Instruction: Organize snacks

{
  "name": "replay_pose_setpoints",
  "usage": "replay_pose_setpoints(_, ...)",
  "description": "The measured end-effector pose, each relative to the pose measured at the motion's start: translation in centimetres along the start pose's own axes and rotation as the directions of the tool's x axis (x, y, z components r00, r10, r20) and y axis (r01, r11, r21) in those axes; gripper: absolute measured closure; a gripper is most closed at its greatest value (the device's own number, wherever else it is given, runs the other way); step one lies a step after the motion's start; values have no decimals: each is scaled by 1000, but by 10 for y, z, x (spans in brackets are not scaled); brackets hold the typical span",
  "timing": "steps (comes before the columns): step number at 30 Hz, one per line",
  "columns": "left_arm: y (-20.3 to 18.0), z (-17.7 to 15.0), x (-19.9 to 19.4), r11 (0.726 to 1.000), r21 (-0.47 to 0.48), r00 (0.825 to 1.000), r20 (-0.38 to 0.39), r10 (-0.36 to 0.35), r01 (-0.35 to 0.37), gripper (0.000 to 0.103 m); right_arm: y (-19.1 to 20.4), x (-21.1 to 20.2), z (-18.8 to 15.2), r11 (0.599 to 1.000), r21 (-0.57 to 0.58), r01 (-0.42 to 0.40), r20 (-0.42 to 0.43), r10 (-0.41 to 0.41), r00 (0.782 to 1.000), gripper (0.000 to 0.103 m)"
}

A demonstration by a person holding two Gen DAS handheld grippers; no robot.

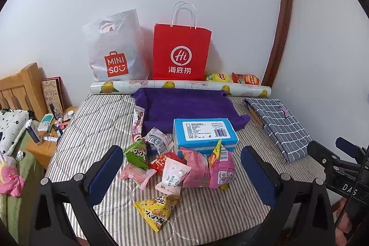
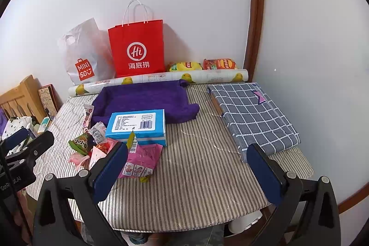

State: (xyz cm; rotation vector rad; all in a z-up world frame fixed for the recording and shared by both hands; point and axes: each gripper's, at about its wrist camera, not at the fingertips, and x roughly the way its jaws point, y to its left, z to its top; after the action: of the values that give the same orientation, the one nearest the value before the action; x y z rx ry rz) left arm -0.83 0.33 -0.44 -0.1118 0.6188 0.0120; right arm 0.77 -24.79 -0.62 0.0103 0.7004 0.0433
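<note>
A pile of small snack packets [image 1: 170, 163] lies on the striped tabletop, in front of a blue box [image 1: 205, 134]. A yellow triangular packet [image 1: 159, 209] sits nearest me, and a pink pack [image 1: 221, 171] leans against the box. My left gripper [image 1: 182, 173] hovers open over the pile, holding nothing. My right gripper [image 2: 188, 166] is open too, above bare striped cloth to the right of the pink pack [image 2: 140, 160] and blue box [image 2: 138, 124]. A purple cloth tray [image 2: 143, 99] lies behind the box. Each gripper shows at the edge of the other's view.
A red paper bag [image 1: 182, 54] and a white Miniso bag [image 1: 115, 52] lean on the wall behind a lemon-print roll [image 1: 180, 85]. Two chip bags [image 2: 203, 64] lie by the roll. A folded checked cloth [image 2: 253, 114] covers the right side. A cluttered nightstand [image 1: 46, 137] stands left.
</note>
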Motion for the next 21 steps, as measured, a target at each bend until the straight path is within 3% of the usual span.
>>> replay_pose_setpoints(21, -2, -1, 0, 1000, 9, 1000, 2, -1, 1, 0, 1, -2, 0, 1000, 5, -3, 2, 3, 1000, 2)
